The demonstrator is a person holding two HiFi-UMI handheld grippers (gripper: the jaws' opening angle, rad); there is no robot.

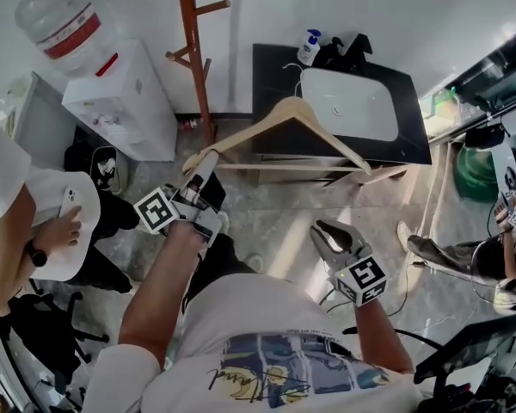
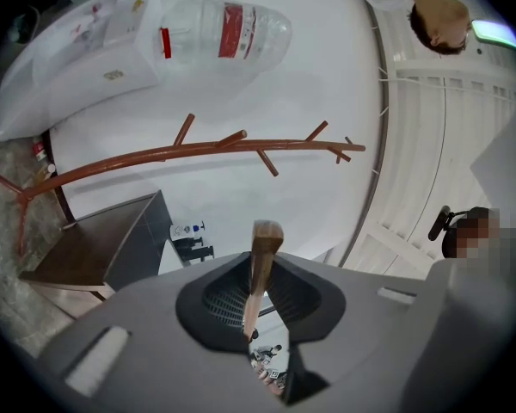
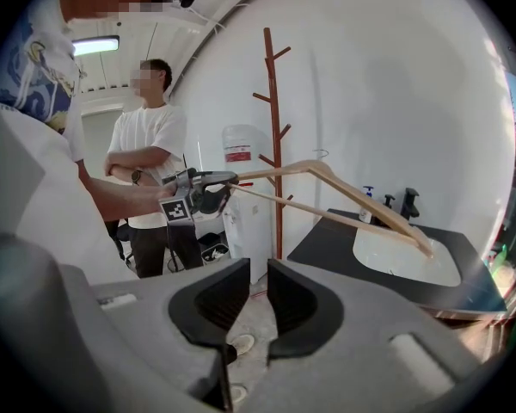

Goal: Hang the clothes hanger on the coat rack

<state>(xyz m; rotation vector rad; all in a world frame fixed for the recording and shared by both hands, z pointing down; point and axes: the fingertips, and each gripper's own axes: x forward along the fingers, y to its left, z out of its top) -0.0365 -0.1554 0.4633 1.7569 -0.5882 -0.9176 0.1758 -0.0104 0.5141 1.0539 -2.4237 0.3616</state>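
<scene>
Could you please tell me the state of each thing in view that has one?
Hanger: lifted in the air, gripped at one end, not yet hung.
Left tool: shut on the hanger's end.
Right tool: empty, jaws slightly apart.
Rack: upright, visible pegs bare.
Water bottle: inverted on its dispenser.

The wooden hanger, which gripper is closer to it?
Left. The left gripper is clamped on one end of the hanger, holding it up. The right gripper is empty, lower down and apart from it.
</scene>
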